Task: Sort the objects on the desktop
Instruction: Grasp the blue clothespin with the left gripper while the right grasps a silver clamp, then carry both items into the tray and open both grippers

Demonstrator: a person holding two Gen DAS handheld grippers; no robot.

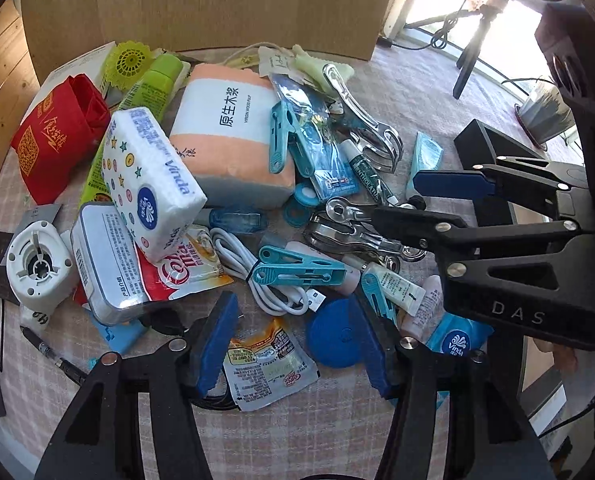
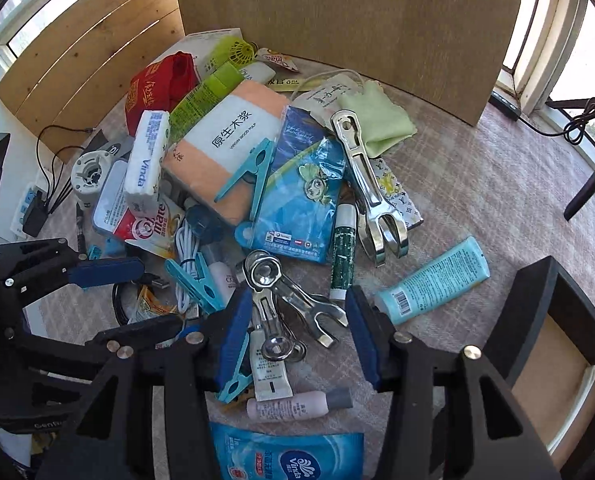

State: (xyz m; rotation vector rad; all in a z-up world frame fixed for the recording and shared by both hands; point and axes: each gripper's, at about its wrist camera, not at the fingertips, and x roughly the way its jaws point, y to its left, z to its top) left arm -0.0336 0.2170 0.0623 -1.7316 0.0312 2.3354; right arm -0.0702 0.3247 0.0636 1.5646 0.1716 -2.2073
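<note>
A pile of small items covers the checked tablecloth (image 2: pixel 497 184). My left gripper (image 1: pixel 293 348) points down, open, over a printed sachet (image 1: pixel 267 364) and a blue round tape measure (image 1: pixel 335 338); neither pad presses on them. A teal clothes peg (image 1: pixel 297 272) and a white cable (image 1: pixel 241 256) lie just beyond. My right gripper (image 2: pixel 299 336) is open above a bunch of metal clips (image 2: pixel 289 304), which lie between its blue pads untouched. Each gripper shows in the other's view: the right gripper (image 1: pixel 429 204) and the left gripper (image 2: pixel 137 300), close together.
A cardboard box (image 1: pixel 233 0) stands behind the pile. An orange-and-white tissue pack (image 1: pixel 233 136), a Vinda pack (image 1: pixel 149 184), a red bag (image 1: pixel 57 132) and a white fan (image 1: pixel 37 260) lie left. A light-blue tube (image 2: pixel 437 280) and a black open-topped box (image 2: pixel 537 320) sit right.
</note>
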